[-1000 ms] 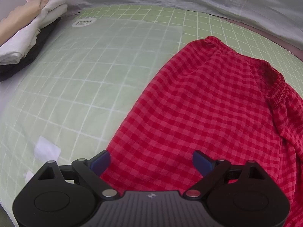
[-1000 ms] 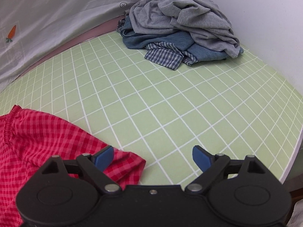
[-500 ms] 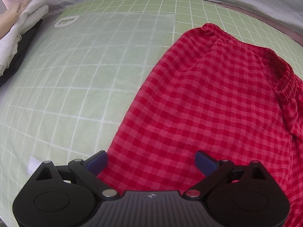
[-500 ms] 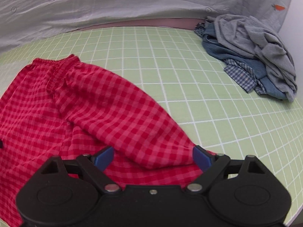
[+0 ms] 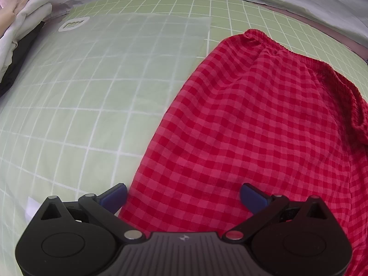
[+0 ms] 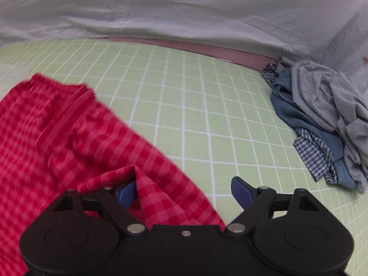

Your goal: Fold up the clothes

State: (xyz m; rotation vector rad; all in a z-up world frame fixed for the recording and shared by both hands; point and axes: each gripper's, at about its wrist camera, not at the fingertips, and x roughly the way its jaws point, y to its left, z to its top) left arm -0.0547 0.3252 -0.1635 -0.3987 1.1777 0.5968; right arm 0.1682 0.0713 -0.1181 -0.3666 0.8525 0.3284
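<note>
While the left hand-held gripper [image 5: 182,195] hangs wide open over the red shorts [image 5: 253,126], holding nothing, the right hand-held gripper [image 6: 184,189] is closing, a raised fold at its nine-o'clock finger [image 6: 125,192], ungripped.

Green gridded mat [image 5: 69,119] beneath pale-grey sheet [image 6: 184,16]

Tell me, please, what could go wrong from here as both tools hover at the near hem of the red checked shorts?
The right tool is closing with a raised ridge of the red checked shorts draped over one finger; it may pinch one layer only or drag the cloth askew. The left tool, wide open at the hem's edge, could miss it.
</note>
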